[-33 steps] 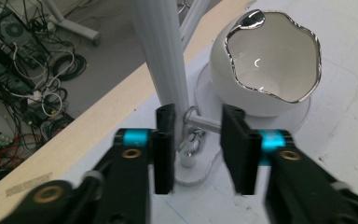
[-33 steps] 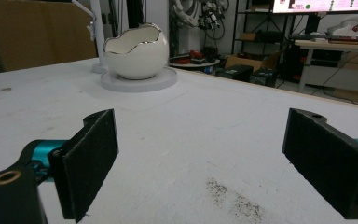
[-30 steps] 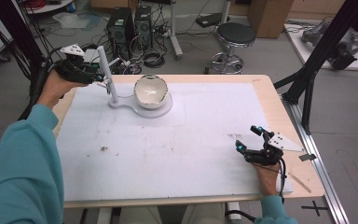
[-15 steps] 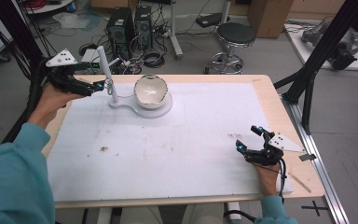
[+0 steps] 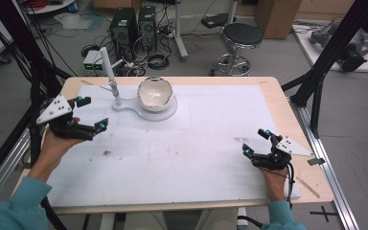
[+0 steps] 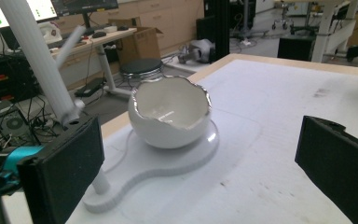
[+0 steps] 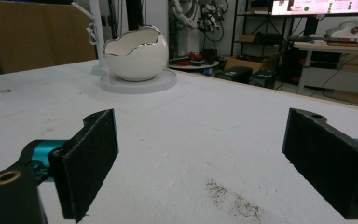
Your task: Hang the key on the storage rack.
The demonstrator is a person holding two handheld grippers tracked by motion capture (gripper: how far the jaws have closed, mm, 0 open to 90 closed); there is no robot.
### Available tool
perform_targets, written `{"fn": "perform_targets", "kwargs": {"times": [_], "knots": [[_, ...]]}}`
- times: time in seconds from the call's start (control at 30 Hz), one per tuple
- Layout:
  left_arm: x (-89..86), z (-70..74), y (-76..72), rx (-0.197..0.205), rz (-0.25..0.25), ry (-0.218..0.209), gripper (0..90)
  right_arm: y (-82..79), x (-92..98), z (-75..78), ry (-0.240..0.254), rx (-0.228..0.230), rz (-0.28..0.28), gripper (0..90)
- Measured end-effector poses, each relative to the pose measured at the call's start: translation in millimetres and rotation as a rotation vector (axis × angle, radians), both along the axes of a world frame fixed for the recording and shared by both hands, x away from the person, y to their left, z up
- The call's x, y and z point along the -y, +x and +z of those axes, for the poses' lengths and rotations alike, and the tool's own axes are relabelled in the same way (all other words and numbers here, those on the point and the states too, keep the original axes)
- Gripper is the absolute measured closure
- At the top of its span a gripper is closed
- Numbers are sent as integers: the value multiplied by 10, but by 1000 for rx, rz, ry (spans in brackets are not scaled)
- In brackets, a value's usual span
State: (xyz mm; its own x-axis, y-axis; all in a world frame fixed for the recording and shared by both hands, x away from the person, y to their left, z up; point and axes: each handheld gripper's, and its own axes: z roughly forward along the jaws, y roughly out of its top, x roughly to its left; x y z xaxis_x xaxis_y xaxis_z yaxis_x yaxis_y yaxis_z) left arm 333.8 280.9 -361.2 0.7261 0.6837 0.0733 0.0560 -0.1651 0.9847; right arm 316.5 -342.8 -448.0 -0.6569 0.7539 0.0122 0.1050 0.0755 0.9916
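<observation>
Showing the left gripper (image 5: 90,113) drawn back from the white ribbed post (image 5: 109,72) on the keyhole-shaped white stand (image 5: 124,106), jaws just opened wide, empty. White eggshell-shaped ceramic bowl (image 5: 155,93) sits on stand. Right gripper (image 5: 256,142) rests open, well apart; release looks done.

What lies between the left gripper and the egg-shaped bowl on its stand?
In the high view, the white upright post on the flat stand stands between the open left gripper and the bowl; otherwise just bare white mat.

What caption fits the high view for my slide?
Both grippers, left and right, open on the white table; eggshell bowl on its stand.
</observation>
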Motion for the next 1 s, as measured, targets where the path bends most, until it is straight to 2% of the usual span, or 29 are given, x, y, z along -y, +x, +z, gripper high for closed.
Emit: {"fn": "perform_targets", "kwargs": {"times": [0.07,0.1,0.17,0.23,0.4,0.6,0.73,0.83,1.0], "knots": [[14,-149,-120,5,-15,-35,17,-2,0,1,-1,-1,-1,98],[30,-231,-172,-2,-25,-35,17,-2,0,1,-2,0,-1,98],[64,-399,-268,-9,-35,-3,17,-6,-5,0,-1,-4,0,98],[88,-568,-357,-15,-29,13,17,-3,-4,0,-2,1,2,98],[43,-856,-498,-8,15,-59,17,-5,-5,0,-5,0,2,98],[-4,-987,-582,28,57,-111,17,-4,-7,0,-4,1,2,98],[-42,-1006,-618,58,94,-162,17,-5,-7,0,-6,1,2,98],[-62,-1020,-645,86,94,-185,17,-5,-7,0,-4,1,2,98],[-80,-1024,-640,77,91,-201,17,-4,-7,-1,-8,3,1,98]]}}
